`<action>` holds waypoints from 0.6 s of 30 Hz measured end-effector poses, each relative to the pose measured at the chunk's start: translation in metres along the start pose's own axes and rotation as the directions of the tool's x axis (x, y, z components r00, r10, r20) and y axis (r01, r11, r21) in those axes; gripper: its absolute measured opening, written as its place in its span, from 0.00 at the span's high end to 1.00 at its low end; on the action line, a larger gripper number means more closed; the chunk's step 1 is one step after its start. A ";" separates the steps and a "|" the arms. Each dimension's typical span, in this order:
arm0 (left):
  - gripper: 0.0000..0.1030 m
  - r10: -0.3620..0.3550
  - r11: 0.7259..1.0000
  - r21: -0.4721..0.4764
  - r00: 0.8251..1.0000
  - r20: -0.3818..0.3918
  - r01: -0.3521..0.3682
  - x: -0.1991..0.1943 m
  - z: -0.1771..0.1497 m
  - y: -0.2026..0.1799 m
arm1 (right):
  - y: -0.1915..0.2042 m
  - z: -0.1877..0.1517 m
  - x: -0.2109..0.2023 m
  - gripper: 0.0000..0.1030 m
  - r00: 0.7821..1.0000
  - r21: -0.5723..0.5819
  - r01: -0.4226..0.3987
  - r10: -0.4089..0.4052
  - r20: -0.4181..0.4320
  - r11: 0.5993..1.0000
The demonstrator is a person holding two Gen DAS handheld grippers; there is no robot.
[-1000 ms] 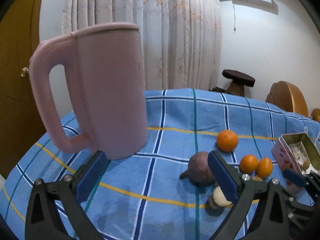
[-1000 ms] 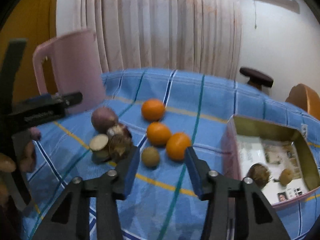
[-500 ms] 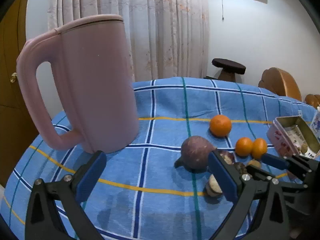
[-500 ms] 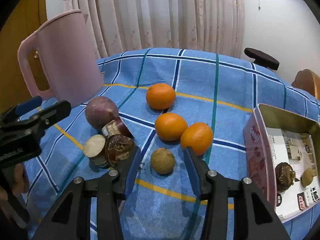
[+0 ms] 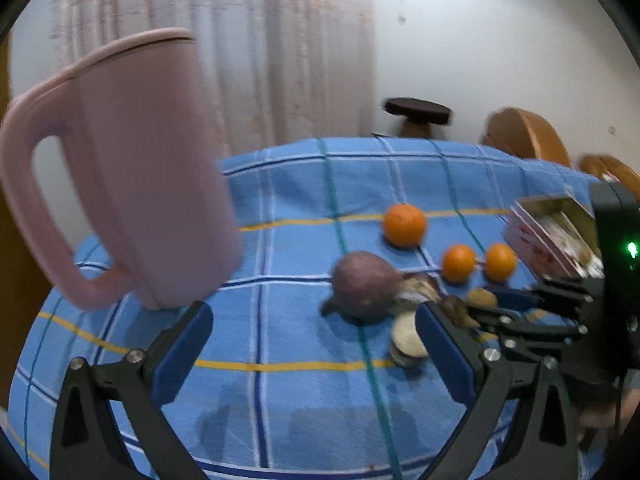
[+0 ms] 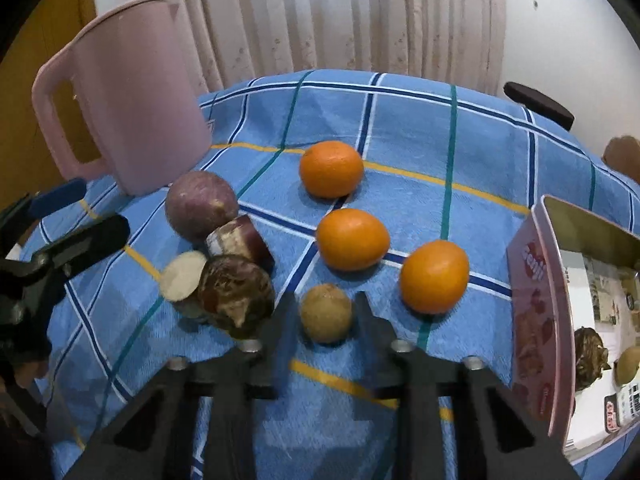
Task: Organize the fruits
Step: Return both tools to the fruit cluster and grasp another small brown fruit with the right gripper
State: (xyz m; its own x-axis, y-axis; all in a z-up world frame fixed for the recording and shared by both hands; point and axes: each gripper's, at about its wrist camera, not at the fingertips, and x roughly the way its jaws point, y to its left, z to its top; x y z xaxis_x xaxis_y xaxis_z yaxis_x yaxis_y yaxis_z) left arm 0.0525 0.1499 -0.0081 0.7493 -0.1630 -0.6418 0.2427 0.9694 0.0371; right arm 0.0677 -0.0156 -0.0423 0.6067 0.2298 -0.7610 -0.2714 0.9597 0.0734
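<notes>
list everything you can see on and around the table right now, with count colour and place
oranges: 3, orange, mid cloth in a diagonal row
small round fruit: 1, tan-brown, between the right gripper's fingers
whole round tuber: 1, purple, left of the oranges
cut pieces: 3, brown-purple skin, one pale cut face, piled below the tuber
tin box: 1, pink outside, right edge of cloth, open
items in the tin: 2, one dark brown, one tan
jug: 1, pink, back left
tablecloth: 1, blue check
curtain: 1, pale, behind the table
stool: 1, dark brown, beyond the table
left gripper: 1, black with blue pads, open, empty
right gripper: 1, black, open around the small fruit
</notes>
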 end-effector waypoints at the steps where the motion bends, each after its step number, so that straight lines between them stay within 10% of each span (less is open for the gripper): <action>1: 0.00 -0.019 1.000 0.011 1.000 -0.001 0.019 0.000 -0.001 -0.002 | 0.000 0.000 -0.001 0.73 1.000 -0.001 -0.005 0.005 0.001 1.000; 9: 0.02 -0.160 0.985 0.067 0.987 -0.011 0.160 0.000 -0.006 -0.021 | -0.005 -0.021 -0.042 0.73 0.994 -0.031 -0.011 0.014 0.107 0.999; 18: 0.22 -0.138 0.967 0.194 0.979 -0.148 0.165 0.026 -0.020 -0.053 | -0.025 -0.034 -0.062 0.73 0.993 -0.005 -0.021 0.021 0.120 1.000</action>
State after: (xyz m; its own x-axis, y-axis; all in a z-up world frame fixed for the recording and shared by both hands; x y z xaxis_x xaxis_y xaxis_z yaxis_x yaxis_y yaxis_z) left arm 0.0469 0.0976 -0.0423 0.6091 -0.2659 -0.7472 0.4780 0.8748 0.0784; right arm 0.0119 -0.0596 -0.0189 0.6859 0.2677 -0.6767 -0.2875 0.9539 0.0859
